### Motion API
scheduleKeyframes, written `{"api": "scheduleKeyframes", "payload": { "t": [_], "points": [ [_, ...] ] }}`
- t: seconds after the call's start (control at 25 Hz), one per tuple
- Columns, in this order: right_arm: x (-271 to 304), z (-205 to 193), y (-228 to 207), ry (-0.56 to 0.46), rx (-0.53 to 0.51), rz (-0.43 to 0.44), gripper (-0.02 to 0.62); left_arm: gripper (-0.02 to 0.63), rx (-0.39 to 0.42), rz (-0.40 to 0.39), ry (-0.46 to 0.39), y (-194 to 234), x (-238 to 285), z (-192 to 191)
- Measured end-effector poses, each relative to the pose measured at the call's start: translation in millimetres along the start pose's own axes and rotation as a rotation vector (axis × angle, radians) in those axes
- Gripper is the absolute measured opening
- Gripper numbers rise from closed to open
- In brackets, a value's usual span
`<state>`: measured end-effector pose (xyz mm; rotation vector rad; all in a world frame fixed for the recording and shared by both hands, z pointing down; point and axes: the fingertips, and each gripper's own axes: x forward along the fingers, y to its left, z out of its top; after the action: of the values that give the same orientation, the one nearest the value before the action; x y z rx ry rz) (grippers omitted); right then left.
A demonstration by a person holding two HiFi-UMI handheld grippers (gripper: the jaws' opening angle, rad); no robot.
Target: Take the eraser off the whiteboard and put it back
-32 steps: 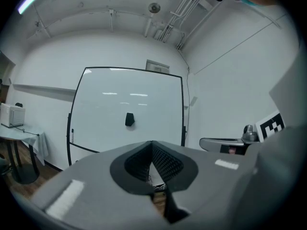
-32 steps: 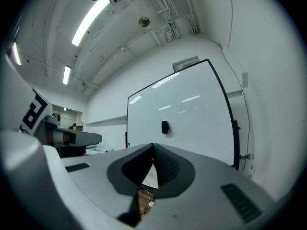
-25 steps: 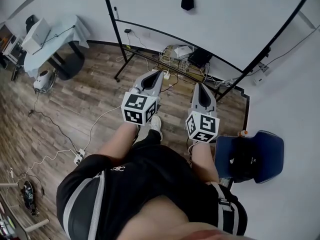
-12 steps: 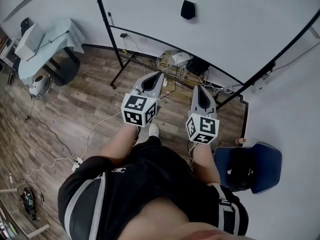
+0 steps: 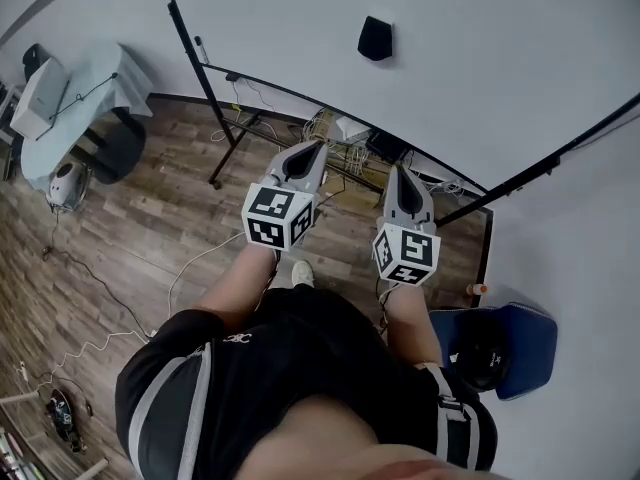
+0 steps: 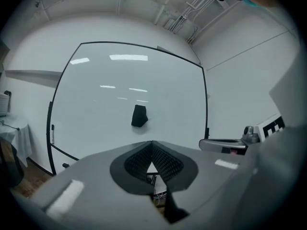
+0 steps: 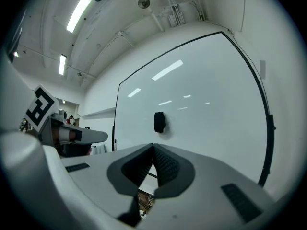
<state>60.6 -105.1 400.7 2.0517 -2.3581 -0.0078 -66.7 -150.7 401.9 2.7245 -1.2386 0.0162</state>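
A black eraser (image 5: 375, 38) clings to the whiteboard (image 5: 480, 58), well ahead of both grippers. It also shows in the left gripper view as the eraser (image 6: 139, 116) and in the right gripper view as the eraser (image 7: 159, 122). My left gripper (image 5: 313, 147) points level at the board, jaws shut with their tips meeting and nothing between them. My right gripper (image 5: 399, 171) is held beside it, likewise shut and empty. Both stand short of the board, below the eraser in the head view.
The whiteboard stands on a black frame (image 5: 190, 53) with a tangle of cables (image 5: 345, 133) on the wooden floor under it. A table with a white cloth (image 5: 70, 98) is at left. A blue chair with a black bag (image 5: 495, 353) is at right.
The whole view has shifted: the board, eraser and floor have slid left and nearer as the person walks toward the board. Both grippers keep their pose, still shut.
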Motion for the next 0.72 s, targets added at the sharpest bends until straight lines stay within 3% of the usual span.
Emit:
{"api": "scheduleKeyframes", "payload": {
  "t": [0.24, 0.52, 0.72],
  "points": [
    [55, -3, -12, 0.022, -0.007, -0.004, 0.005, 0.008, 0.073, -0.039, -0.007, 24, 48, 6],
    [103, 3, -28, 0.024, 0.002, -0.034, 0.005, 0.008, 0.075, -0.064, 0.002, 52, 101, 20],
    [124, 2, -53, 0.024, -0.006, -0.016, 0.005, 0.008, 0.088, -0.034, -0.016, 57, 128, 31]
  ]
}}
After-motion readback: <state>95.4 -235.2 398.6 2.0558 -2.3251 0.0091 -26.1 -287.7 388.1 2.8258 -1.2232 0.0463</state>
